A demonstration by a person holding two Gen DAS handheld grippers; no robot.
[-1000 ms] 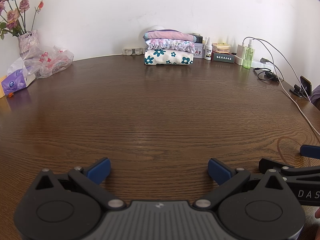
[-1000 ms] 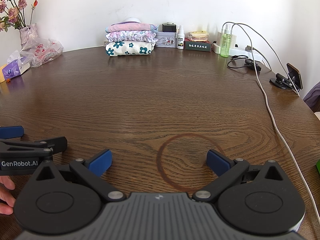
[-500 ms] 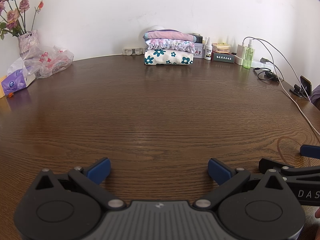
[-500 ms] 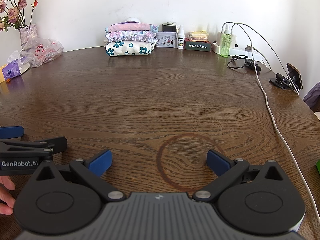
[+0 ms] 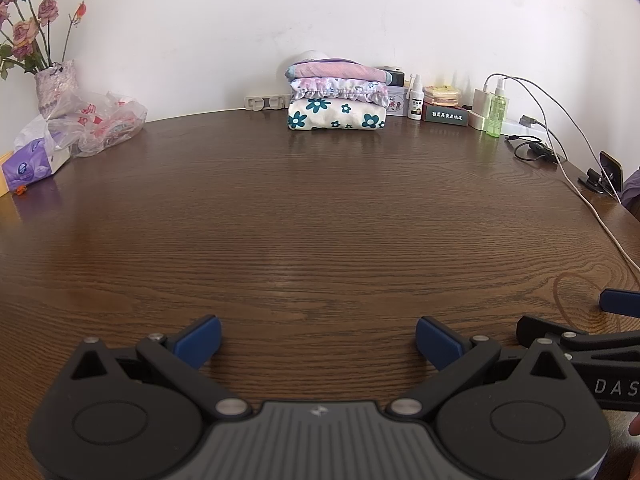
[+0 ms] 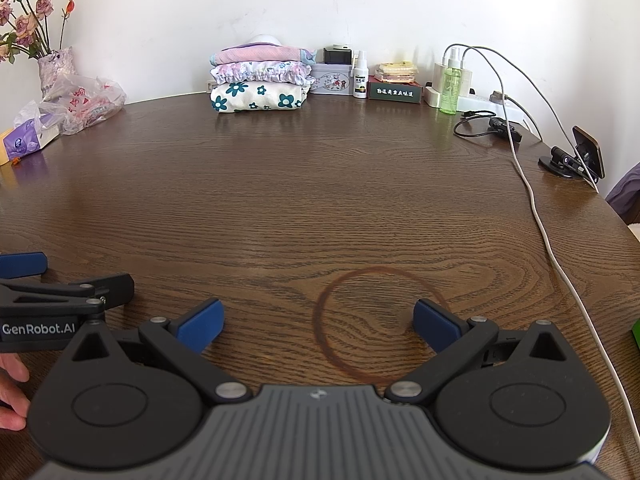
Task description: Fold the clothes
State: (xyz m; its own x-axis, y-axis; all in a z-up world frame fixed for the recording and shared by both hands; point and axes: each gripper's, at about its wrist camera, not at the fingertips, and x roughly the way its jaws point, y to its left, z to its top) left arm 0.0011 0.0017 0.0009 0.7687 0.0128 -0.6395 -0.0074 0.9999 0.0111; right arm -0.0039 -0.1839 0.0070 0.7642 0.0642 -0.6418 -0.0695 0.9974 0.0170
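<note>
In the left wrist view, the left gripper [image 5: 318, 338] sat low over the near edge of the table [image 5: 320, 216] with its blue-padded jaws spread wide and nothing between them, a posture that read as waiting rather than working. The folded clothes [image 5: 338, 98] stood in a neat stack of three at the far edge of the table, against the wall, set well clear of the working middle, probably as finished pieces. The right gripper [image 5: 618, 312] showed only partly at the right margin, too cut off in this view to judge its jaws. A plastic bag [image 5: 100, 124] and a vase of flowers [image 5: 52, 88] kept to the far left corner. Against the picture from a second before, nothing in this view had shifted.

In the right wrist view, the right gripper [image 6: 318, 322] likewise lay at the near edge with its jaws fully apart and empty, framing a dark ring stain [image 6: 380, 320] on the wood. The stack [image 6: 260, 80] sat at the far edge, left of centre; no unfolded garment was visible anywhere on the table. A white cable [image 6: 548, 240] trailed along the right edge toward the chargers, out of the way. Fingers [image 6: 12, 384] appeared at the left margin under the left gripper [image 6: 48, 292]. This view also matched the earlier one.
</note>
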